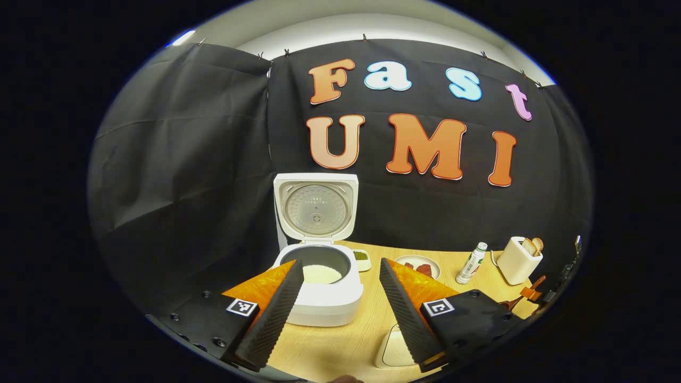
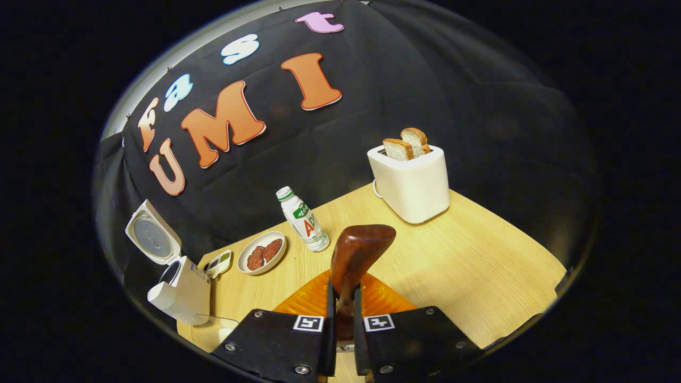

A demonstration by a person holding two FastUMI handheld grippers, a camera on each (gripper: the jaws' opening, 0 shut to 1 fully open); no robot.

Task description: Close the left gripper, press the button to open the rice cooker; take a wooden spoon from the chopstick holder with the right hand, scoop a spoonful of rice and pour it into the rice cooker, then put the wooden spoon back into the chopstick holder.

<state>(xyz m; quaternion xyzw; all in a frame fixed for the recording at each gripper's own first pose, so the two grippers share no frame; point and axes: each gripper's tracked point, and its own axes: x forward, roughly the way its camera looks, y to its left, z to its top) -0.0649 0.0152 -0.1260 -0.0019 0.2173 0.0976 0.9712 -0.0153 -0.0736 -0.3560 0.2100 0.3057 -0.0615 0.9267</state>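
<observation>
My right tool [image 2: 340, 311] pinches the wooden spoon [image 2: 357, 255] at lower centre; my left tool [image 1: 340, 308] is spread before the open rice cooker [image 1: 319, 276], which holds rice. I judge the thin handle could twist or slip in the grip on the way back to the holder.

Even light from above is falling on the table [image 1: 340, 340], leaving soft, short shadows under the toaster [image 2: 412, 183] and bottle [image 2: 303, 219]. The fisheye lens is bending the table's far edges, and a faint glare is showing on the wooden spoon [image 2: 359, 250].
</observation>
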